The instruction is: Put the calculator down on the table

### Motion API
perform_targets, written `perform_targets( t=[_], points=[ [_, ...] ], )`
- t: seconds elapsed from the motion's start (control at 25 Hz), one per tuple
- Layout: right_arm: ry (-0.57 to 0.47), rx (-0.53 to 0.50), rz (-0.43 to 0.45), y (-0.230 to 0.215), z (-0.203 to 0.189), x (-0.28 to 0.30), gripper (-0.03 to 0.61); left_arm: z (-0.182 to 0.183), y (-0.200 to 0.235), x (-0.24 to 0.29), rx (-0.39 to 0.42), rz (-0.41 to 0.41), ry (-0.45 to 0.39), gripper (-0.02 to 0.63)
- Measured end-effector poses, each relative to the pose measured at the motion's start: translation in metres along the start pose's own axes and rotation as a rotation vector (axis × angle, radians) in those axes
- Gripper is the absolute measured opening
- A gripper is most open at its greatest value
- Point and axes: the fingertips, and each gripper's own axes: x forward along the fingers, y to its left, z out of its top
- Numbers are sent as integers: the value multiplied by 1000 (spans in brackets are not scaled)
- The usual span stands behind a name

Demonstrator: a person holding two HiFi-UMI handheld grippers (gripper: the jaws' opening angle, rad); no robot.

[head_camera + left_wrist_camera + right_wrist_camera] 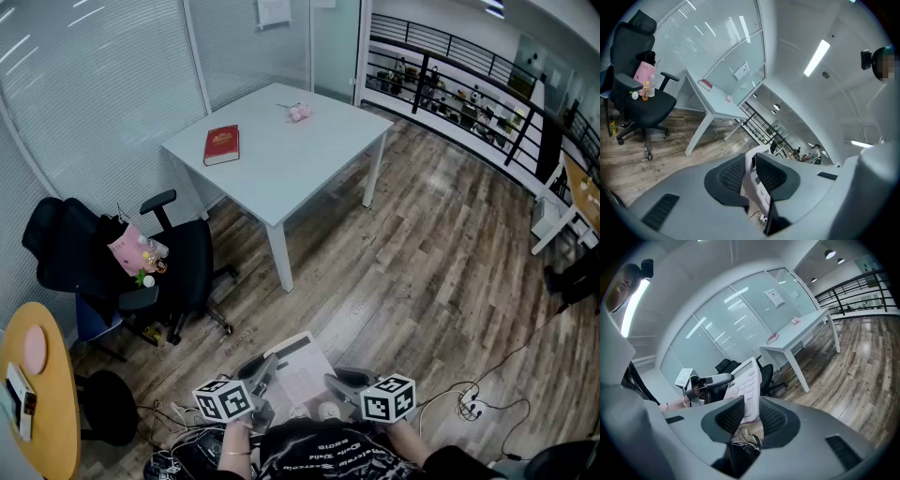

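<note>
Table (281, 169): white, well ahead of the left hand-held gripper (261, 370) and right hand-held gripper (339, 381), across a stretch of wood floor (422, 262); a red book (221, 144) lies on it.
Calculator (302, 368): carried in mid-air, spanning the two. Likely a light, rigid plastic slab, smooth enough to slip; its opposite edges look the safest hold.
Left hand-held gripper: pads pinched on the calculator's left edge.
Right hand-held gripper: clamped on its right edge.

Wood floor (441, 262), white table (281, 167), black chair (187, 258), glass walls (94, 84).
</note>
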Motion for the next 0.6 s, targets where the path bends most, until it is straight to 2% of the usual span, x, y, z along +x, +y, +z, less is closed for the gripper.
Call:
perform_targets(
  t=[0.28,0.6],
  points=[
    [1,-12,-11,-1,7,3,107,8,0,4,16,-7,-1,80],
    [8,6,-17,-2,8,14,112,10,12,5,-11,-2,-15,80]
  ],
)
